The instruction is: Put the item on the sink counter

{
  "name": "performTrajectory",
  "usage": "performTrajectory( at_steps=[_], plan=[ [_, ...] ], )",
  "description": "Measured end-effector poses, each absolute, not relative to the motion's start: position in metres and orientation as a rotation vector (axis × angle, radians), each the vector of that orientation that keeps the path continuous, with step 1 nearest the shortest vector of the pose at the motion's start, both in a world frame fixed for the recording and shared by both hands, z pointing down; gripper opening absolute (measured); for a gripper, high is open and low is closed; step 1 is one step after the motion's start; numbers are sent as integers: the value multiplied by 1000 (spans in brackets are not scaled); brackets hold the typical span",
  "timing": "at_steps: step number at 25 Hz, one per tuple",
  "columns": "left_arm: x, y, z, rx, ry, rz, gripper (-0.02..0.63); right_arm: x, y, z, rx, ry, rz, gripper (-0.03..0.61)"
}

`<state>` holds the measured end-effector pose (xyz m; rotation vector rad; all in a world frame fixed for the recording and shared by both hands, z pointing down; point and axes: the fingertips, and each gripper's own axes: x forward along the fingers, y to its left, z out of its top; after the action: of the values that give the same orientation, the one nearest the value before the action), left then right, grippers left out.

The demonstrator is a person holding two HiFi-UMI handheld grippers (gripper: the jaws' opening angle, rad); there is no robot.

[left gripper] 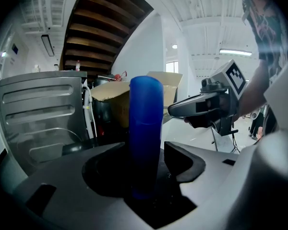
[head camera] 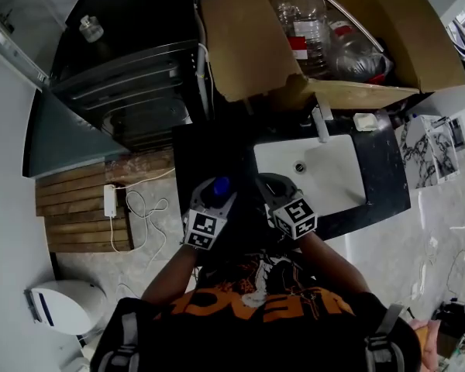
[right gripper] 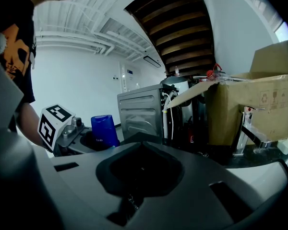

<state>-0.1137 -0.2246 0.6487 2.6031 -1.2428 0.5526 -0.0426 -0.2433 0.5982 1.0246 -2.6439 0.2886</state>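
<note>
A blue bottle (head camera: 219, 186) stands upright between the jaws of my left gripper (head camera: 215, 194), over the dark counter (head camera: 384, 169) just left of the white sink (head camera: 333, 180). In the left gripper view the bottle (left gripper: 145, 138) fills the gap of that gripper (left gripper: 145, 146), with a black pad against each side. My right gripper (head camera: 273, 186) hovers beside it above the sink's left end; its jaws meet with nothing between them (right gripper: 141, 145). From the right gripper view the bottle (right gripper: 103, 128) shows at the left, seated in the left gripper (right gripper: 93, 139).
A faucet (head camera: 322, 122) and a white soap bar (head camera: 364, 121) sit behind the sink. An open cardboard box (head camera: 248, 45) of plastic bottles stands at the back. A steel appliance (head camera: 124, 91) is on the left, with a wooden mat (head camera: 77, 208) and a power strip (head camera: 108, 200) below it.
</note>
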Motion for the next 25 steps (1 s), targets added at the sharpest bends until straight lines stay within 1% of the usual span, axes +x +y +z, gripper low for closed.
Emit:
performTrajectory(
  at_steps=[2,5,13,18,22,25],
  plan=[
    [-112,-224,647,2612,-1241,540,291,-42,-244,598,1025,-2645,291,14],
    [-111,-226,644,2623,-1249,528,311,-41,-244,599,1030,-2641,300,14],
    [-120,-216,617,2660,-1289,473,324,-40,-240,593,1029,-2655,285,14],
    [-135,-212,574,2676,-1363,352,324,-38,-233,567,1039,-2705,237,14],
    [-137,-209,532,2721,-1401,249,311,-37,-226,541,1054,-2754,188,14],
    [-132,-203,506,2747,-1411,173,287,-37,-218,520,1055,-2795,156,14]
  ],
)
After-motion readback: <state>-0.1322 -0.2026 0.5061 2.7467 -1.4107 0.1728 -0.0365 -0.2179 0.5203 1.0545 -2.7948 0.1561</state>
